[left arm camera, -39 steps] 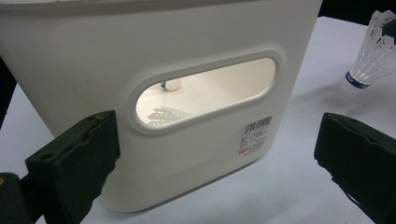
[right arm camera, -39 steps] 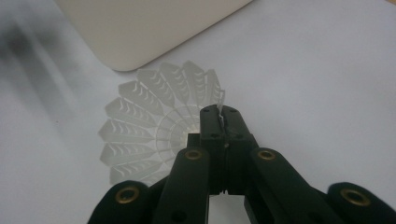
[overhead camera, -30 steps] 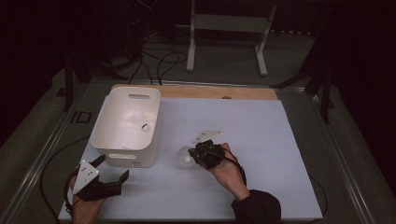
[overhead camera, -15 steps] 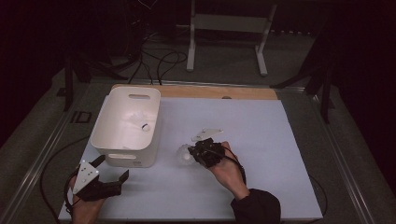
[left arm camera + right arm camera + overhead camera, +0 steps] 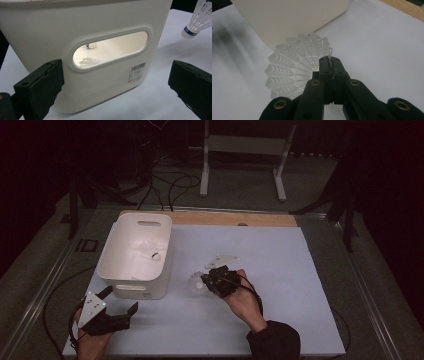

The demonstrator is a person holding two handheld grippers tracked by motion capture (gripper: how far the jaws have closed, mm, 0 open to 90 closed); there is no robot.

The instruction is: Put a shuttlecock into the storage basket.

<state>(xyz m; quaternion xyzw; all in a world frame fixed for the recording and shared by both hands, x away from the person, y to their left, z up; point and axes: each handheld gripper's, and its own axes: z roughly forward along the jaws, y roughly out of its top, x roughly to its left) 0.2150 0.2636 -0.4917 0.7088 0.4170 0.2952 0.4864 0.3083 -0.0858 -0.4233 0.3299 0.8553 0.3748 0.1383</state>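
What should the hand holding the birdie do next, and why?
Probably lift it toward the white bin. The right gripper is shut on the edge of the shuttlecock, which is beside the bin, and another shuttlecock already lies inside.

— What carries everything here?
— A table (image 5: 300,270) with a white sheet over it; a strip of bare wood runs along its far edge.
— And what sits on it?
— A white bin (image 5: 136,255), handle slots in its walls, flat on the sheet, well short of that wooden strip.
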